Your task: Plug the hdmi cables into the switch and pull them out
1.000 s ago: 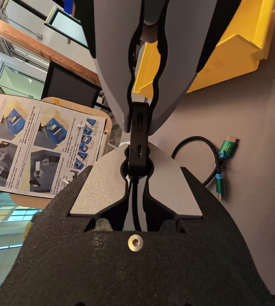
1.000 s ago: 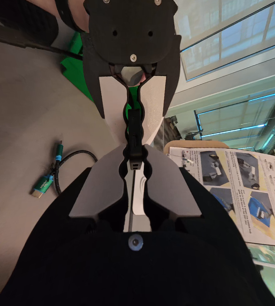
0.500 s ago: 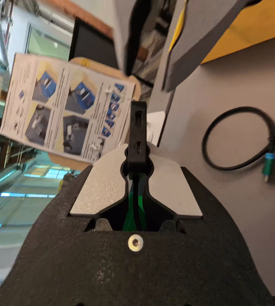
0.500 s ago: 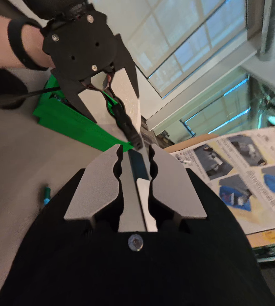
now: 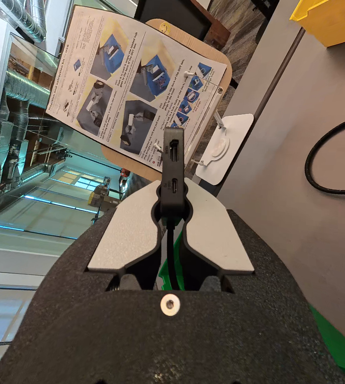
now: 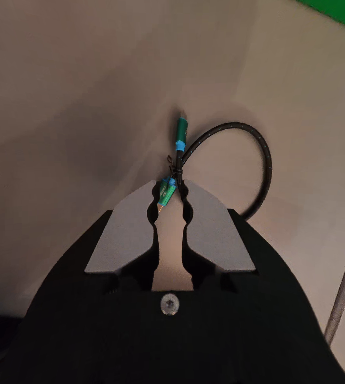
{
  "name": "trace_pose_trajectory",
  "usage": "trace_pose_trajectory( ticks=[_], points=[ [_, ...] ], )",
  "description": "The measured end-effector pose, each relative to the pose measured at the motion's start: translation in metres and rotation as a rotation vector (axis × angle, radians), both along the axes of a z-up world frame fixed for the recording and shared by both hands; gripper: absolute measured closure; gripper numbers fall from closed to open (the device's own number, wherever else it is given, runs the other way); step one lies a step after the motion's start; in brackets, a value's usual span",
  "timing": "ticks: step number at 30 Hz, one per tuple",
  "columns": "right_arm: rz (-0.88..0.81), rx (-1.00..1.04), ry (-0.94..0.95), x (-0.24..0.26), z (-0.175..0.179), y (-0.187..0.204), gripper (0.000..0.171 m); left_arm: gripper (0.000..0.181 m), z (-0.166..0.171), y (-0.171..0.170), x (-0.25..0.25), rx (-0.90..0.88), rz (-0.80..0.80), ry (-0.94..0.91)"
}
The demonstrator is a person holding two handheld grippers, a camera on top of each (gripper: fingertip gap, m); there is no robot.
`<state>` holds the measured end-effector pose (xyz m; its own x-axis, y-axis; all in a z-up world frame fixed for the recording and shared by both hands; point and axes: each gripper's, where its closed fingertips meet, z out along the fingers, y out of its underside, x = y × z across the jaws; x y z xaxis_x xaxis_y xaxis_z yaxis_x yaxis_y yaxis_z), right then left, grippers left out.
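My left gripper [image 5: 172, 187] is shut on the lower half of a black switch [image 5: 172, 166], held upright. Its HDMI port [image 5: 173, 152] and a smaller port below it face me, both empty. The switch's own black lead runs back between the fingers. My right gripper [image 6: 168, 185] is open, just above a short black braided HDMI cable [image 6: 265, 158] coiled on the grey table. One green plug [image 6: 165, 194] lies between the fingertips, near the left finger. The other green plug [image 6: 182, 129] lies farther ahead. Part of the cable loop shows in the left wrist view [image 5: 333, 162].
An instruction sheet on a wooden board [image 5: 136, 89] stands on a white base [image 5: 225, 147] at the table's edge. A yellow bin [image 5: 333, 20] sits at the far right. A green tray [image 5: 333, 342] lies below my left gripper and also shows in the right wrist view [image 6: 337, 14]. Tip to tip, the grippers are about 25 cm apart.
My right gripper let go of the switch's far end, pulled away and swung down over the HDMI cable on the table. My left gripper kept hold of the switch and turned slightly.
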<state>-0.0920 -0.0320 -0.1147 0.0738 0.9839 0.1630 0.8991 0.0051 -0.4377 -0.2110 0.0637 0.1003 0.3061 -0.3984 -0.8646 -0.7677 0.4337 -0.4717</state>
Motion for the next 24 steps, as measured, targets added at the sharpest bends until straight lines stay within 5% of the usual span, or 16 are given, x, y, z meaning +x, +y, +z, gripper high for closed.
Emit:
trace_pose_trajectory(
  ticks=[9, 13, 21, 24],
  points=[
    [-0.058, 0.034, 0.091, -0.041, -0.016, 0.019, 0.155, 0.167, 0.009, 0.002, -0.012, 0.005, 0.017, -0.028],
    [0.04, 0.177, 0.097, -0.047, -0.012, 0.018, 0.159, 0.167, 0.013, 0.002, -0.016, 0.009, 0.018, -0.046],
    [-0.14, -0.067, 0.121, -0.041, -0.027, 0.02, 0.162, 0.167, 0.013, 0.001, -0.015, 0.015, 0.017, -0.039],
    [-0.062, 0.048, 0.082, -0.043, -0.029, 0.02, 0.16, 0.167, 0.012, 0.003, -0.015, 0.014, 0.024, -0.032]
  ],
)
